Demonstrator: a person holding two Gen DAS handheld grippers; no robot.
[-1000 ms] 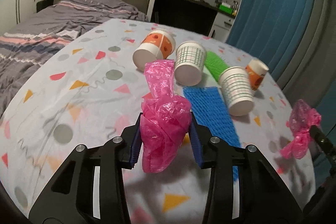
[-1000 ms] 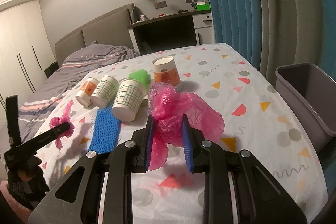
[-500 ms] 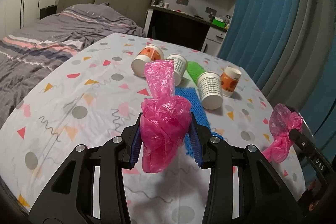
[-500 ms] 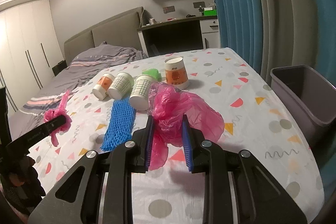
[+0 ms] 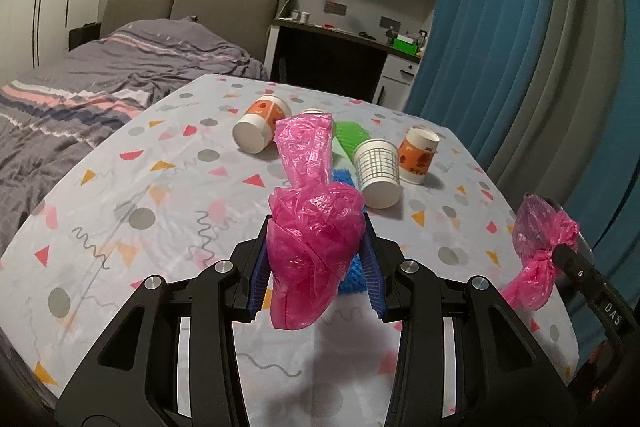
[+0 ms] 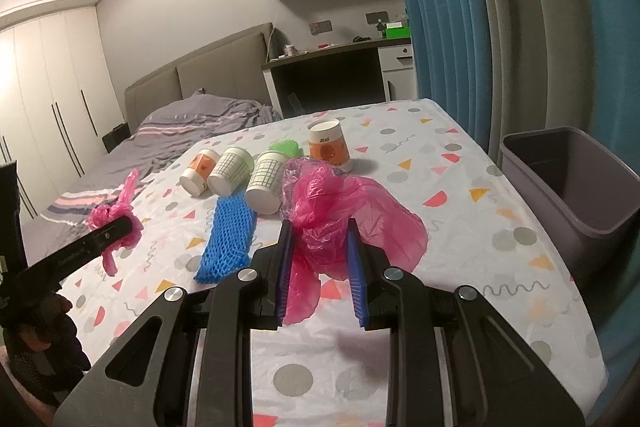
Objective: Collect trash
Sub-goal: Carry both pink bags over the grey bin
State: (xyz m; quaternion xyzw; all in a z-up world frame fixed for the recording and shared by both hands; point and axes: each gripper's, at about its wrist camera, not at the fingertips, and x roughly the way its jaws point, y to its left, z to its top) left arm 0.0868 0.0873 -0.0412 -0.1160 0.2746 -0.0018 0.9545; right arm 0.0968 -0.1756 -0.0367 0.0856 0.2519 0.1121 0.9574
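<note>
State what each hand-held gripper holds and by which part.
Left hand-held gripper clamps a pink plastic bag at its knotted bunch. Right hand-held gripper clamps another pink bag at its gathered end.

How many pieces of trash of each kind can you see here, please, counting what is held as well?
Paper cups, orange or green-checked: 4
Crumpled pink plastic bags, one in each gripper: 2
Foam mesh sleeves, blue and green: 2
Total: 8
</note>
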